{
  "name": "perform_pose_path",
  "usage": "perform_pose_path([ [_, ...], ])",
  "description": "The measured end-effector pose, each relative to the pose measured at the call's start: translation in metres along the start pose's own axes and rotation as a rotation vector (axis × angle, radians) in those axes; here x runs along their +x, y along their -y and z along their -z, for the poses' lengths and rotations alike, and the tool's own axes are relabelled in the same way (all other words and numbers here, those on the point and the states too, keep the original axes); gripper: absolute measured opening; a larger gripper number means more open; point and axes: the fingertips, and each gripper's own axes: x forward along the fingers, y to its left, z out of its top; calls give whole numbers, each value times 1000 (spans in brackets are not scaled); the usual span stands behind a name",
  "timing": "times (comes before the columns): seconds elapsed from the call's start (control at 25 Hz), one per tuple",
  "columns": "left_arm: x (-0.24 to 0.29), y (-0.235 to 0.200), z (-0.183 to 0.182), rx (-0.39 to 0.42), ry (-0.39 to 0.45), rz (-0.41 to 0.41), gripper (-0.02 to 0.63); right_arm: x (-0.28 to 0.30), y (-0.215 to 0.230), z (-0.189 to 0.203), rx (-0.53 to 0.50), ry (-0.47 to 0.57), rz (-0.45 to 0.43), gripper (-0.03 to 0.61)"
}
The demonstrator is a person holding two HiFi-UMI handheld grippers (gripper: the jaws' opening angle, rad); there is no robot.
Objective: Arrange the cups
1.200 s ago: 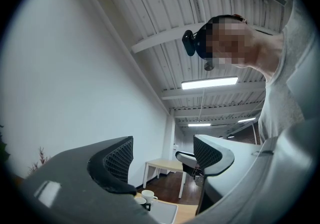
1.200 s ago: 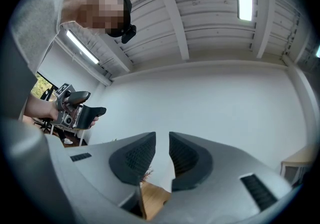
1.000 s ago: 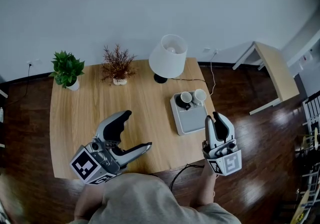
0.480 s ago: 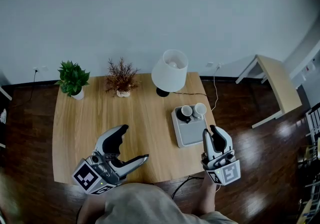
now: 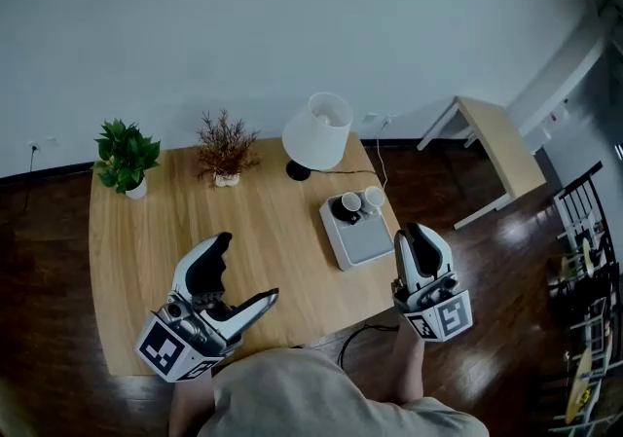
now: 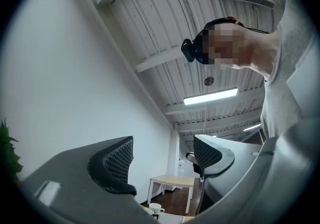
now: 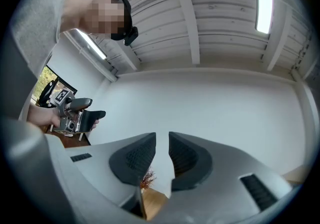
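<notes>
Furnished room, home-style or a dressed office corner; cannot tell which. Plain white wall (image 5: 243,26), dark glossy plank floor (image 5: 487,270). Light wooden table (image 5: 156,221) carries a green potted plant (image 5: 125,155), a dried reddish plant in a white pot (image 5: 224,145), a white-shaded lamp (image 5: 317,130) and white cups (image 5: 373,198) on a grey square tray (image 5: 365,242). Pale wooden side table (image 5: 496,143) far right. Overhead: white ribbed ceiling (image 6: 165,28), strip light (image 6: 210,96).

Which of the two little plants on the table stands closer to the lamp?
The reddish-brown twiggy plant, just left of the lamp; the leafy green plant stands farther off at the table's left corner.
</notes>
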Motion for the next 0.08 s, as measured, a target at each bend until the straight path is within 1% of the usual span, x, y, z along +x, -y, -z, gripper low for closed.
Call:
perform_pose_path([
  [0.08,-19,-14,-16,20,20,-5,374,12,-15,-10,-3,11,8,78],
])
